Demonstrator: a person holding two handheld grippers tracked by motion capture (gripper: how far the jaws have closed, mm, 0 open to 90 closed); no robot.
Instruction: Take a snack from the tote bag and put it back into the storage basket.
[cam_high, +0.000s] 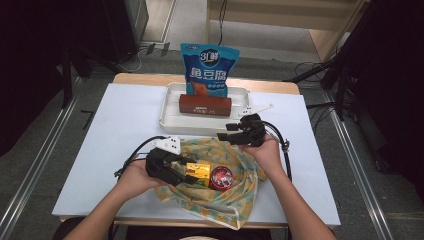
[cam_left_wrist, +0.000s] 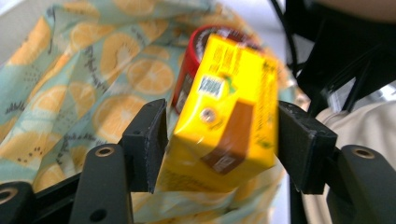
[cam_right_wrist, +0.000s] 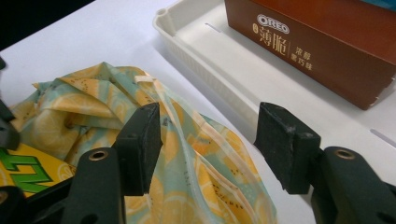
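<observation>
My left gripper is shut on a yellow carton, held over an orange-print fabric bag. A red-lidded can lies in the bag right beside the carton. My right gripper is open above the bag's far edge, near the white tray, with nothing between its jaws. In the tray lies a brown Oreo box, and a blue snack pouch stands behind it.
The white table has bare room to the left and right of the bag and tray. Cables trail from both grippers. Dark stands and floor rails flank the table.
</observation>
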